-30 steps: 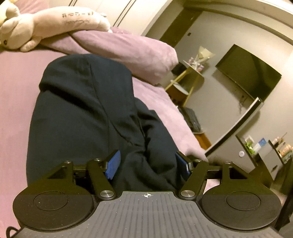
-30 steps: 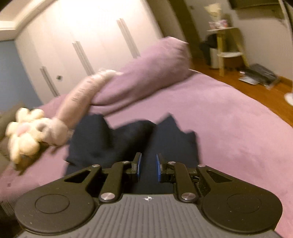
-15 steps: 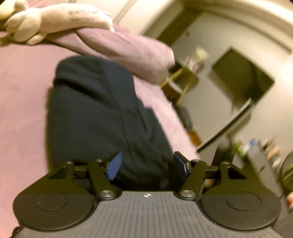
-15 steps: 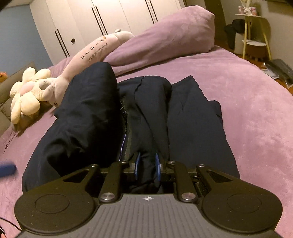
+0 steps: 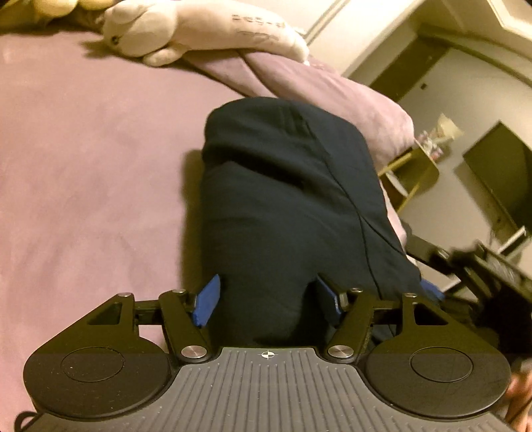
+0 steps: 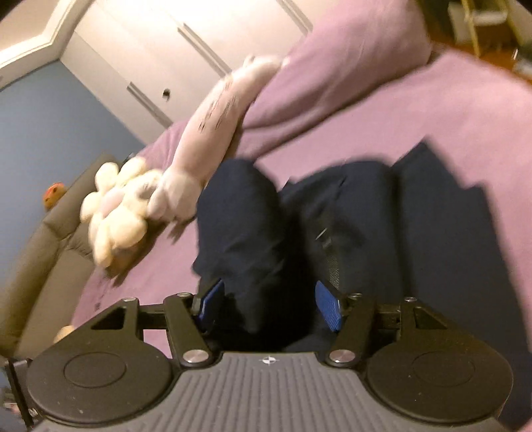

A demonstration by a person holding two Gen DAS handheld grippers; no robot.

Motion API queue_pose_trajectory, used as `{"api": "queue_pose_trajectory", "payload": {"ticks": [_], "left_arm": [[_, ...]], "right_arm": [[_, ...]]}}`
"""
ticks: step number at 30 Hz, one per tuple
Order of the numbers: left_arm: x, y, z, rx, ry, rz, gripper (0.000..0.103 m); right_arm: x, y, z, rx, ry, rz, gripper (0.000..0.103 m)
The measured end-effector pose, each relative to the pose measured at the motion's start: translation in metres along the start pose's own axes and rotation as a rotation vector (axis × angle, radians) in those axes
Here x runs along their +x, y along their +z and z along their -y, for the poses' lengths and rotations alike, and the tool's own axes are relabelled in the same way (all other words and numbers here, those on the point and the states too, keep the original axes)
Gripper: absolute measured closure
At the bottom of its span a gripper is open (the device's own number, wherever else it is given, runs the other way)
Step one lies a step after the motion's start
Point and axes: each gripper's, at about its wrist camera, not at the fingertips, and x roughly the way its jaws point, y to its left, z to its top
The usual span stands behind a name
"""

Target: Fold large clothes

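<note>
Left gripper [image 5: 267,299] spread wide, dark cloth bulging between its blue pads but not pinched. Right gripper [image 6: 269,307] wide too, straddling a fold. The navy garment [image 5: 286,206] lies bundled lengthwise on the purple bed [image 5: 89,159]; beyond it, a plush toy [image 5: 199,30] against the pillow [image 6: 345,66].

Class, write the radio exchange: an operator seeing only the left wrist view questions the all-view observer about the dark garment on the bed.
Operator: Is the right gripper open?
Observer: Yes. The right gripper is open, its fingers on either side of a fold of the dark garment.
Operator: Any zipper showing?
Observer: A zipper runs just right of that fold.
</note>
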Motion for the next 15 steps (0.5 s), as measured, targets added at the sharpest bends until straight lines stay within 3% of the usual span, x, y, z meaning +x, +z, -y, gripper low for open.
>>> {"api": "queue_pose_trajectory", "payload": {"ticks": [2, 3, 4, 7, 11, 15], "left_arm": [[0.001, 0.0, -0.001, 0.001, -0.008, -0.011, 0.031], [0.0, 0.0, -0.002, 0.005, -0.011, -0.013, 0.031], [-0.001, -0.001, -0.001, 0.011, -0.012, -0.014, 0.031], [-0.002, 0.005, -0.002, 0.006, -0.012, -0.014, 0.034], [-0.017, 0.013, -0.005, -0.016, -0.008, 0.063, 0.034], [0.008, 0.016, -0.006, -0.021, -0.007, -0.019, 0.036]], "right_arm": [[0.017, -0.001, -0.002, 0.013, 0.013, -0.026, 0.042], [0.023, -0.002, -0.005, -0.007, -0.014, -0.025, 0.051], [0.028, -0.003, -0.009, -0.04, -0.043, -0.022, 0.068], [0.026, -0.015, -0.023, -0.153, -0.113, 0.009, 0.078], [0.007, -0.025, -0.021, -0.205, -0.196, 0.065, 0.081], [0.003, -0.035, 0.008, -0.13, -0.225, 0.064, 0.08]]}}
